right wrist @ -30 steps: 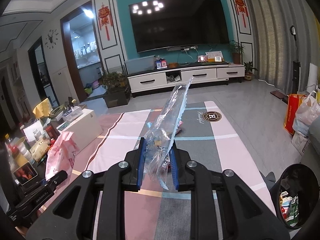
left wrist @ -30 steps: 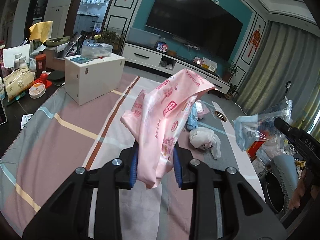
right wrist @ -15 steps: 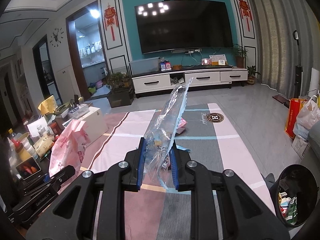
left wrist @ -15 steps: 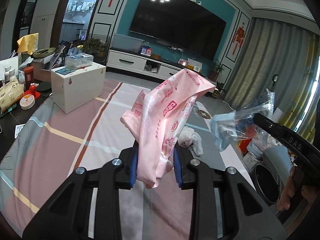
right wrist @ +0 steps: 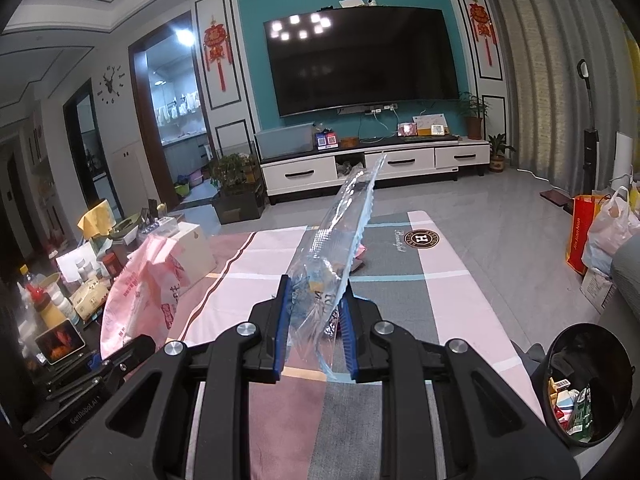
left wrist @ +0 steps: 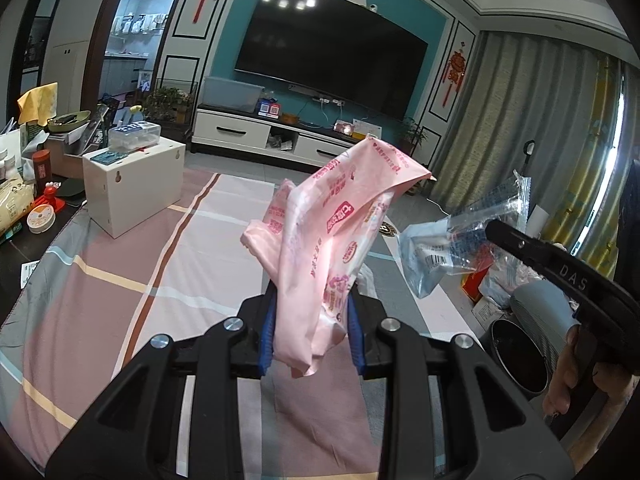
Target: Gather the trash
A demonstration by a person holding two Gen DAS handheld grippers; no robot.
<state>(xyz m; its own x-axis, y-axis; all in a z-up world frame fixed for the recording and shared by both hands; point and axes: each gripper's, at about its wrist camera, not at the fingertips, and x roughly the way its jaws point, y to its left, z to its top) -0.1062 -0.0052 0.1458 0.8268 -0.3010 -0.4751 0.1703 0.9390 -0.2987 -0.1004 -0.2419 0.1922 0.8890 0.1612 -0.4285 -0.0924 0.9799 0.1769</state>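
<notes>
Trash is held in both grippers: a pink bag (left wrist: 328,248) is clamped in the left gripper (left wrist: 312,340), a clear wrapper (right wrist: 332,264) in the right gripper (right wrist: 314,336), both above the mat (right wrist: 460,292). Judged step: carry to the bin (right wrist: 588,384), low at the right. Each piece should be brought over the rim before the jaws are opened, one at a time. Pink bag: crumpled, limp, red print. Wrapper: thin, transparent, serrated edge, likely to cling or drift.

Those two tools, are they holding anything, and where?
Left tool pinches the pink wrapper near its lower end; right tool pinches the clear plastic bag near its bottom.
</notes>
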